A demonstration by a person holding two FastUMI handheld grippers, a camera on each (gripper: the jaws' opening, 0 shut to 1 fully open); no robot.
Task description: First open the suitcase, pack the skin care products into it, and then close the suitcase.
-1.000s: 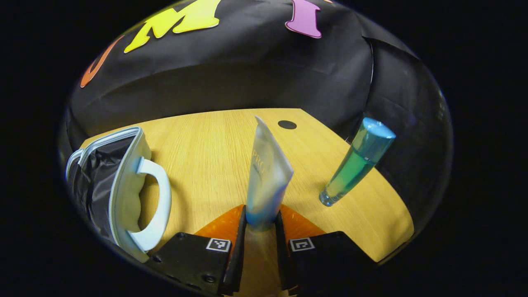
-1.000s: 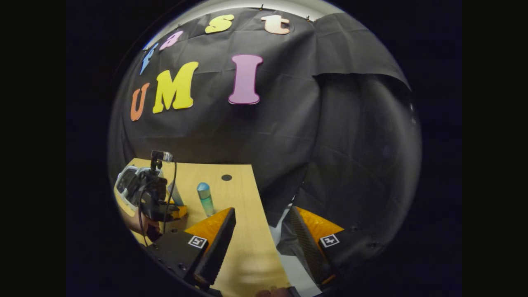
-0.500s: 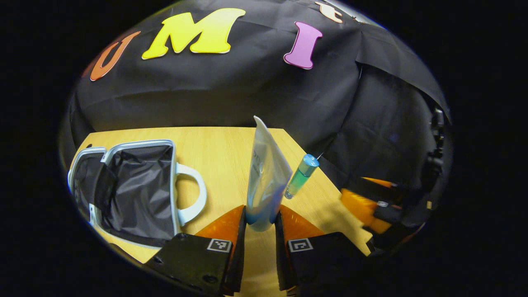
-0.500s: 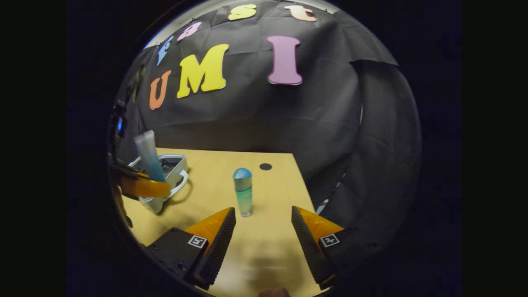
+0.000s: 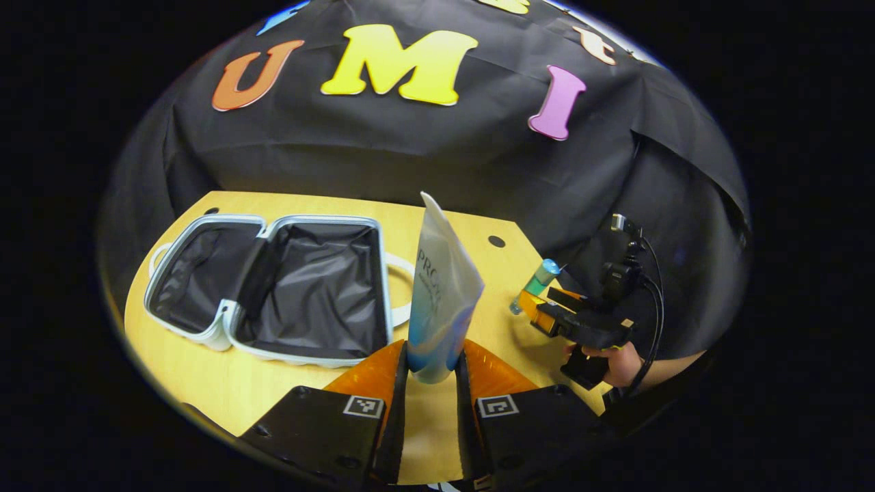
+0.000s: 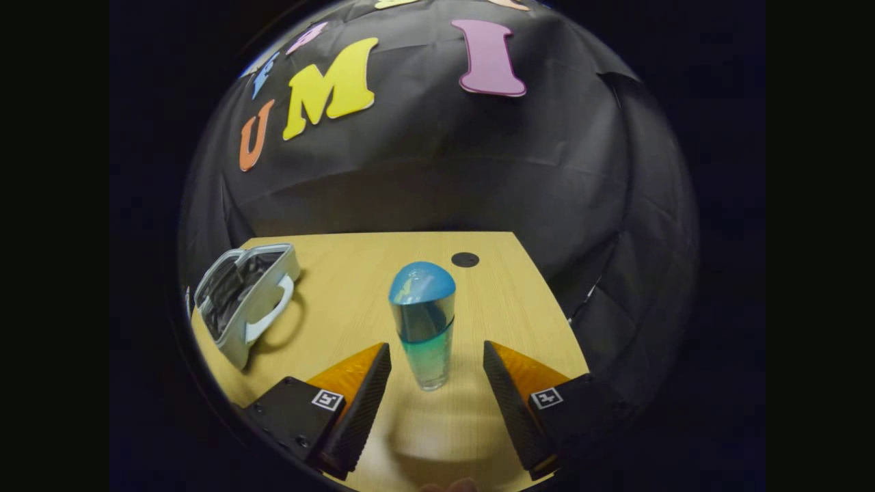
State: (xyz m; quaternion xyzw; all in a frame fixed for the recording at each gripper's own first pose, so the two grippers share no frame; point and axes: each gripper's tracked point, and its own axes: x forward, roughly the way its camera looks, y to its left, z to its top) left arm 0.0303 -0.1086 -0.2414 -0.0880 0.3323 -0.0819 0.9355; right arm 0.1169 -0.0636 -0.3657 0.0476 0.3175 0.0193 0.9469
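My left gripper is shut on a pale skin care tube, held upright above the table. To its left the small light-blue suitcase lies open flat, showing its black lining. In the right gripper view a blue-green bottle with a rounded blue cap stands upright on the table. My right gripper is open, with the bottle's base between its spread fingers and a gap on each side. The left gripper view shows that bottle at the right, with the right gripper and a hand holding it.
The wooden table has a small dark hole near its far edge. The open suitcase lies at the table's left side. Black cloth hangs close behind the table and along its right edge.
My left gripper has risen and turned left with the tube, bringing the whole open suitcase into its view. My right gripper has moved forward until the bottle stands between its fingers.
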